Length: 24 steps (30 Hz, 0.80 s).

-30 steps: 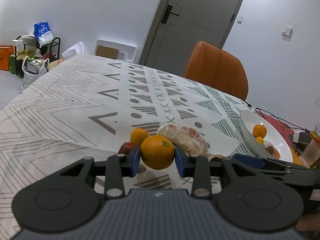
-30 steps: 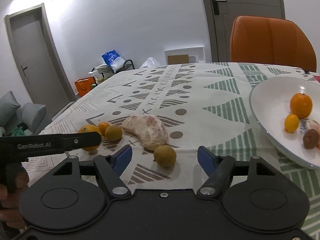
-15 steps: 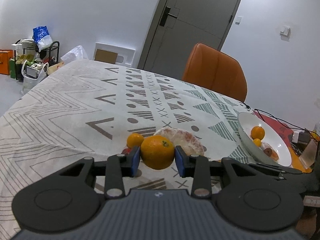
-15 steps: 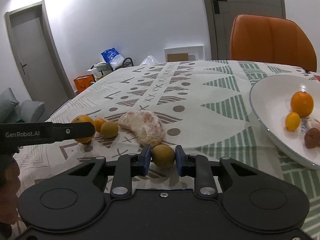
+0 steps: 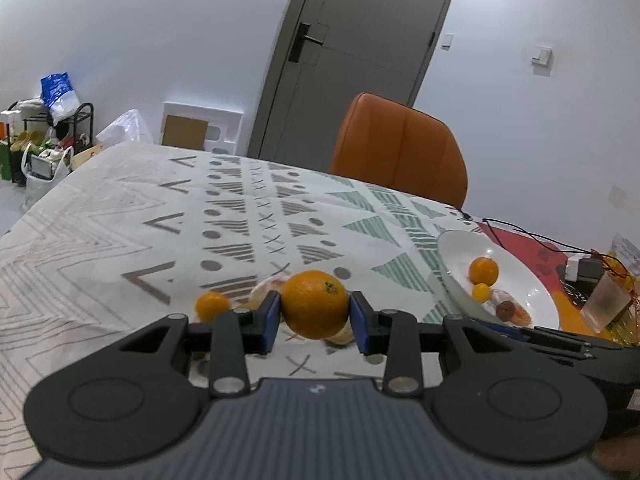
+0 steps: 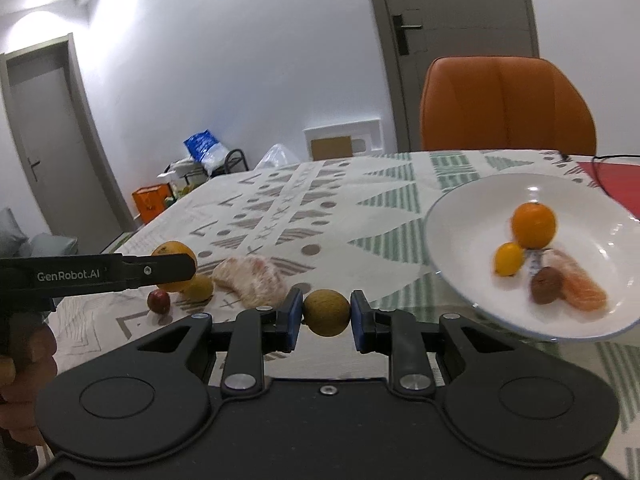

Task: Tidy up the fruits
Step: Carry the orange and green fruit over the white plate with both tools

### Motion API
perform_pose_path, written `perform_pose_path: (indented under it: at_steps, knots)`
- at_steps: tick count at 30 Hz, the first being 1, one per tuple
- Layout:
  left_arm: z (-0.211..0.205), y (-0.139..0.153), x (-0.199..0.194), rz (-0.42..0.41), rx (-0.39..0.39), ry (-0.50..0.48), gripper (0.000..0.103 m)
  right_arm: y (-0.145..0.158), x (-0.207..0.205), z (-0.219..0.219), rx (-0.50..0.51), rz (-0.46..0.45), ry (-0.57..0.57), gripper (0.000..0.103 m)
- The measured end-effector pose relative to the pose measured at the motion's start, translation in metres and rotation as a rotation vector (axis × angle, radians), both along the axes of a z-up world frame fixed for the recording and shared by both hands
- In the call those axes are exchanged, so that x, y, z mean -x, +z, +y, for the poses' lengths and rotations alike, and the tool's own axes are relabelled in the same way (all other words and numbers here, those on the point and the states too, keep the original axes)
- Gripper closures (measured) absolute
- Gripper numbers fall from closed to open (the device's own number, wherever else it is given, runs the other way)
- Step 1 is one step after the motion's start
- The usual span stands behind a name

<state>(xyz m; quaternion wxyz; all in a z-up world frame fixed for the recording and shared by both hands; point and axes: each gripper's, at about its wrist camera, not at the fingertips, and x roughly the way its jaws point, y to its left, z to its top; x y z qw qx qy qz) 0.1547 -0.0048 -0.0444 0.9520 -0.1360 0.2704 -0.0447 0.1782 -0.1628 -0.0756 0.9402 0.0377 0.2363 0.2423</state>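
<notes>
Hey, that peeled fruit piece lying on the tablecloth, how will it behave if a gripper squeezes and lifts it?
The peeled fruit piece looks soft and bare, so it would likely squash or tear. Its flat curved shape probably won't roll, unlike the round brown fruit.

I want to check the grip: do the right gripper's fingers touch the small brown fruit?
Touching. In the right wrist view, both blue fingers press the sides of the small brown fruit, no gap visible.

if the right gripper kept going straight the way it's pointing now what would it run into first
Probably bare tablecloth: the right gripper, shut on a small tan fruit, aims between the peeled pomelo and white plate. Depth is unclear.
</notes>
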Motion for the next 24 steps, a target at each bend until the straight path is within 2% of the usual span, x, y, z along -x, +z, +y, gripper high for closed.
perform_pose_path:
  at_steps: [24]
  knots:
    - [-0.066, 0.015, -0.029, -0.051, -0.024, -0.151, 0.067, 0.013, 0.002, -0.081, -0.027, -0.043, -0.213, 0.079]
